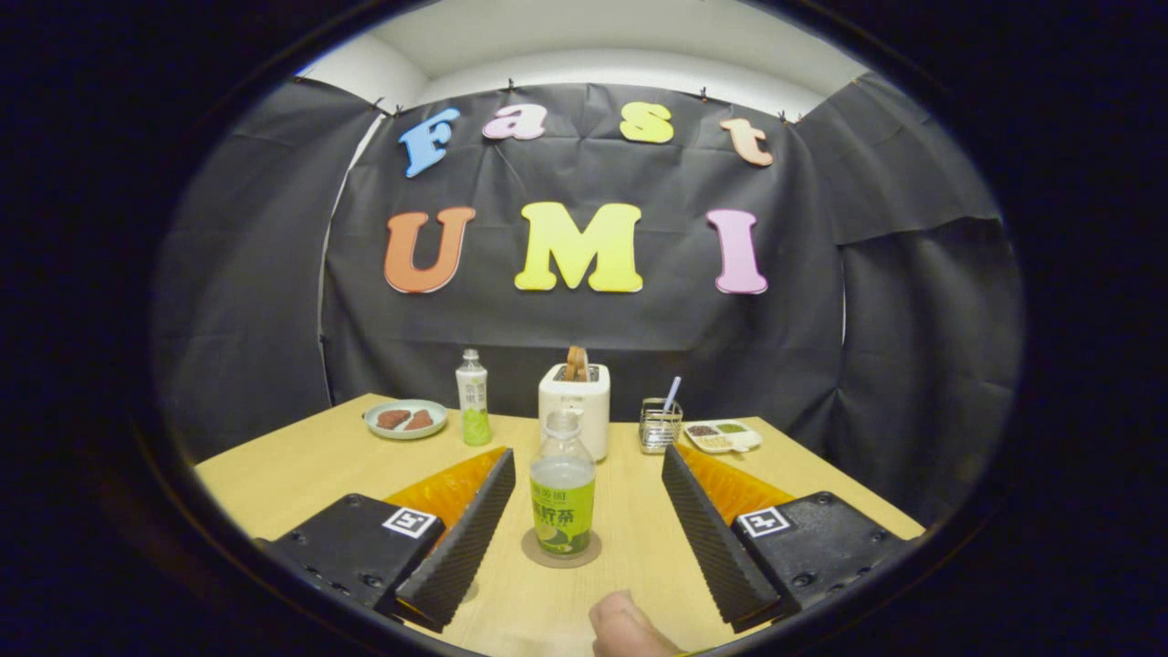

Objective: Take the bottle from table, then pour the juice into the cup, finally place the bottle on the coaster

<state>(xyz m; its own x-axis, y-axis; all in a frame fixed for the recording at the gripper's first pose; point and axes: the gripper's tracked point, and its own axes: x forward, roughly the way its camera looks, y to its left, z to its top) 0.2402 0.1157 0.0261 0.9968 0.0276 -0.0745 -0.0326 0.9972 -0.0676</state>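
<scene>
Table (301, 461) looks done: bottle (562, 497) sits on coaster (561, 550) between your wide-open gripper (584, 538) fingers, so just back off.

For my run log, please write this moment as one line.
gripper: open, fingers either side of bottle, not touching | bottle: upright on coaster | stage: bottle placed

Clear glossy plastic bottle (562, 493), matt light-wood surface (310, 456), ridged rough pads (461, 538) on the wide-open tool (589, 511), wire metal basket (659, 426), smooth toaster (575, 406).
</scene>
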